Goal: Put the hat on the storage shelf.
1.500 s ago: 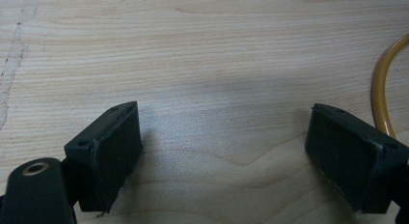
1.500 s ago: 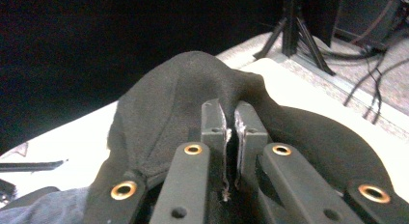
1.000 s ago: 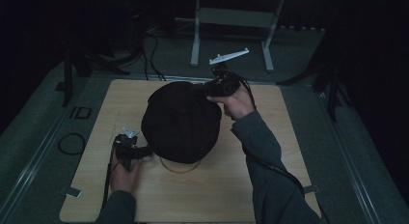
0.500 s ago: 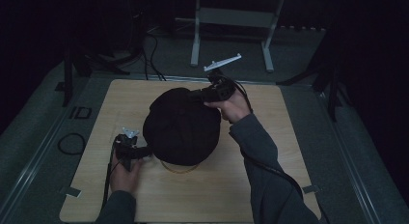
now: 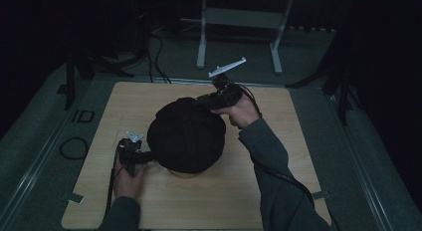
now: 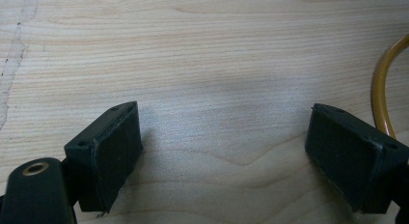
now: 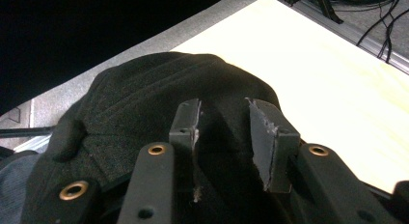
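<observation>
A black cloth cap (image 5: 186,136) sits domed over a yellowish ring (image 5: 181,173) in the middle of the wooden table (image 5: 298,141). My right gripper (image 5: 201,100) is at the cap's far right edge. In the right gripper view its jaws have just been opening and stand apart (image 7: 223,108) over the cap's (image 7: 144,98) fabric, which lies between them without being pressed. My left gripper (image 5: 148,159) rests low at the cap's near left. It stands wide open (image 6: 224,132) over bare wood, with the yellow ring (image 6: 381,89) just beyond one jaw.
The table's far edge borders a grey floor with cables (image 7: 366,7) and a white frame stand (image 5: 239,22). A cable coil (image 5: 74,147) lies on the floor at the left. Bare wood surrounds the cap on all sides.
The right hand has shifted slightly nearer and leftward along the cap's rim, and its top plate has tilted up. The cap's right edge has drawn in a little. The left hand is still.
</observation>
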Motion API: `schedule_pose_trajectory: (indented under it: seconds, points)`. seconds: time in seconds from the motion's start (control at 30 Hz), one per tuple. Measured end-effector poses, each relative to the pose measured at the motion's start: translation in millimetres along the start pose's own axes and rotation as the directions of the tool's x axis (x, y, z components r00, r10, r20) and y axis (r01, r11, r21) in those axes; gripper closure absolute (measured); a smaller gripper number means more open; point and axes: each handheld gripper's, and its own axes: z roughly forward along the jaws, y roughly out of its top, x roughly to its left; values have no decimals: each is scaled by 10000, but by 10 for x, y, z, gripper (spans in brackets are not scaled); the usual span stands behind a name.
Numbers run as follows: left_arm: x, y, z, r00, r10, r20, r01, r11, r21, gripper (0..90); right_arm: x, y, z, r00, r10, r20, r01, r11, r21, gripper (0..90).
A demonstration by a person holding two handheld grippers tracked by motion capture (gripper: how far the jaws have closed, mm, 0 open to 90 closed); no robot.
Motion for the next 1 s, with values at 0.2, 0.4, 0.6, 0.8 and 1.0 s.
schedule_pose_trajectory:
  seconds: [0.2, 0.4, 0.6, 0.8, 1.0]
  points:
    - [0, 0, 0, 10000, -3, 0, 3, 10000, 4, 122, -12, -30, -56, 10000, 9, -46, -10, 9999, -110, 608]
    - [0, 0, 0, 10000, 0, -1, 0, 10000, 4, 123, -29, -88, -141, 9995, -121, 292, 124, 9999, -115, 574]
    - [0, 0, 0, 10000, 0, 1, 0, 10000, -3, 122, -32, -164, -196, 9920, -371, 1211, 351, 9992, 184, 528]
    - [0, 0, 0, 10000, 1, 1, -1, 10000, -2, 122, -33, -227, -224, 9799, -557, 1916, 477, 9978, 461, 506]
    - [0, 0, 0, 10000, -1, 1, 1, 10000, -2, 123, -99, -322, -263, 9772, -265, 2106, 176, 9989, 442, 499]
